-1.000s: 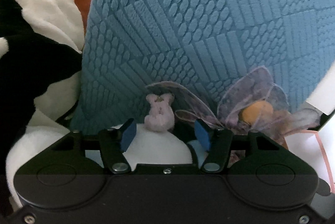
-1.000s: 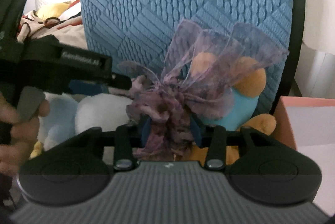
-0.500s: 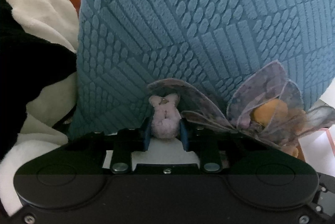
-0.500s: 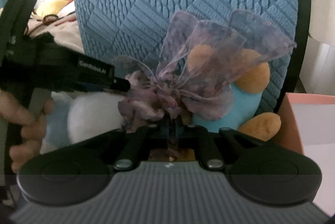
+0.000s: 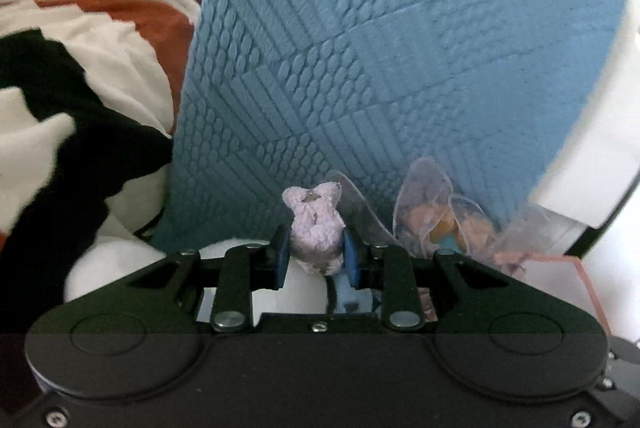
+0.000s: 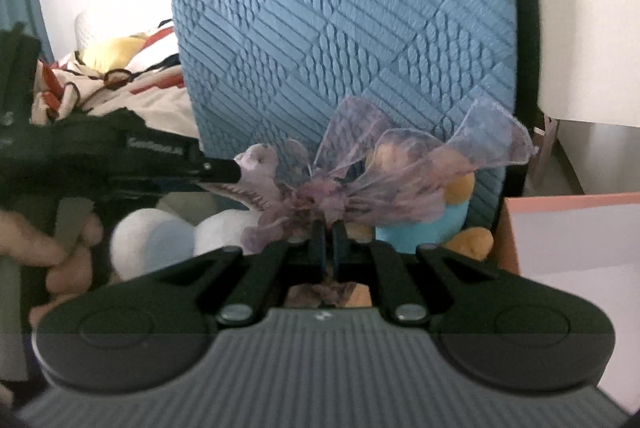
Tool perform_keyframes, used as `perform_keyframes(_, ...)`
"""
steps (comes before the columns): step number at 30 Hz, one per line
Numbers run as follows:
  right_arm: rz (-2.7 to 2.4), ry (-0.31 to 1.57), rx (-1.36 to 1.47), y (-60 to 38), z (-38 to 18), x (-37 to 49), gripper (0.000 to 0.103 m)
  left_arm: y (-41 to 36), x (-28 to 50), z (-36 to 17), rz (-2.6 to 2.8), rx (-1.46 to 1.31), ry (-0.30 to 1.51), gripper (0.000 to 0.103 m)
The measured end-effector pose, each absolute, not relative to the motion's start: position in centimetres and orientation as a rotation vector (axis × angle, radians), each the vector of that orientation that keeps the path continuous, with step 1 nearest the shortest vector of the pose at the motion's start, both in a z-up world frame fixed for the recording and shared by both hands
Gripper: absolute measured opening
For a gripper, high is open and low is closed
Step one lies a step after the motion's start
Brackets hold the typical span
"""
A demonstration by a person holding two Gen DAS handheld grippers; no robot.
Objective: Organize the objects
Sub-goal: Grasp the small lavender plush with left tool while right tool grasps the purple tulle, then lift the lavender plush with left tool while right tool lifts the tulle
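My left tongs (image 5: 315, 258) are clamped on a small lilac plush bear (image 5: 316, 228) at lower centre of the left wrist view; the blue pads (image 5: 282, 260) press its flanks, and its head stands clear above them. My right tongs (image 6: 328, 242) are closed almost completely on the gathered knot of a sheer purple ribbon bow (image 6: 384, 164), centre of the right wrist view. The bear sits at the left end of that bow, touching it. I judge the bear to be a trim piece of the bow, so the two grips hold one item at two places, which keeps the loose fabric from sagging during transfer.

Behind the bow sits a turquoise and orange plush toy (image 6: 424, 224), seen partly through the ribbon. A white and pale blue plush (image 6: 160, 232) lies at lower left of the right wrist view. A large blue textured cushion (image 5: 400, 48) fills the background of both views. A pink-edged box (image 6: 568, 240) occupies the lower right; I judge it a likely container for sorting.

Limits of observation: both views are motion-blurred. The tong bodies hide the lower bear, the bow's tails and whatever supports the toys. Whether bear and bow are stitched together cannot be confirmed. The box interior is not visible.
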State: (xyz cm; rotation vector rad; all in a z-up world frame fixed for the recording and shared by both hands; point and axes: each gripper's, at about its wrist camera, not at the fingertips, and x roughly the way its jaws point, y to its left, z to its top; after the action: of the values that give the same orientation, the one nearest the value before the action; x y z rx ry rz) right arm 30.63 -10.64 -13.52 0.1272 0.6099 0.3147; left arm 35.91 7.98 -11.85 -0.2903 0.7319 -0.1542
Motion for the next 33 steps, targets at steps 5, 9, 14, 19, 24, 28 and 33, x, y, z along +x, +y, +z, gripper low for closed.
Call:
perform_keyframes(5,0.315,0.617,0.11,-10.1,-12.9,27.7,0.005,8.0,31.7,-11.1,-0.153,-0.276,0.739,0.026)
perform_keyframes(9,0.299,0.648,0.087,-9.9,-13.5,24.7,0.005,8.2,28.2,-12.3,-0.115,-0.225,0.75,0.026)
perform_keyframes(14,0.3,0.706,0.065,-10.0,-15.5,21.3,0.005,7.6,24.3,-15.1,-0.088,-0.213,0.825,0.025)
perform_keyframes(19,0.305,0.761,0.02,-9.6,-18.4,19.0,0.005,7.2,21.5,-18.0,-0.069,-0.226,0.898,0.025)
perform_keyframes(24,0.3,0.79,0.003,-9.2,-20.3,17.0,0.005,7.0,19.0,-19.0,-0.064,-0.227,0.923,0.025)
perform_keyframes(28,0.305,0.799,0.021,-9.3,-20.8,16.1,0.007,7.2,19.0,-19.1,-0.041,-0.219,0.937,0.032)
perform_keyframes(33,0.341,0.78,-0.003,-8.9,-20.6,15.7,0.013,7.3,19.3,-19.7,-0.026,-0.206,0.941,0.046)
